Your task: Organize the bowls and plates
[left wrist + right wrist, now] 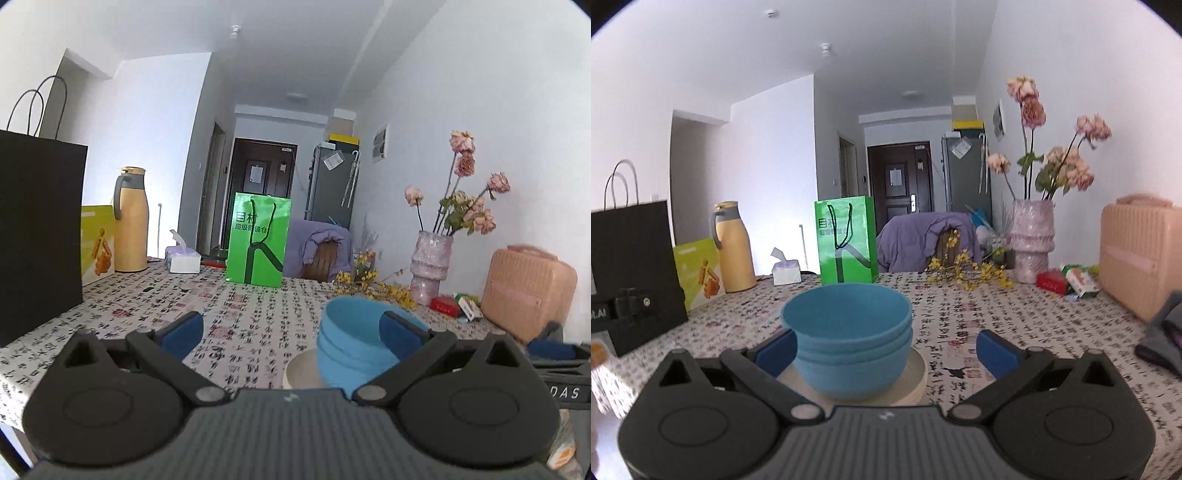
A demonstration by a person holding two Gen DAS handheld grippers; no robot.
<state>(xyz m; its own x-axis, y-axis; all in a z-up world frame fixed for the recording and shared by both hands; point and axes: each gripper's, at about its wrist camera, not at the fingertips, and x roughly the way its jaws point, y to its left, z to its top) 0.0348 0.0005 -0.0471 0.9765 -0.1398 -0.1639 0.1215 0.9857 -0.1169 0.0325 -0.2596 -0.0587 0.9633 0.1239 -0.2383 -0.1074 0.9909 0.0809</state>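
My right jaws stood wide, holding nothing, with the blue bowls nested on a cream plate just ahead on the counter. Left jaws were wide too, the stack off to their right. Only the left view caught the plate's left edge; only the right showed the full stack. Farther back stood a green bag and vase.
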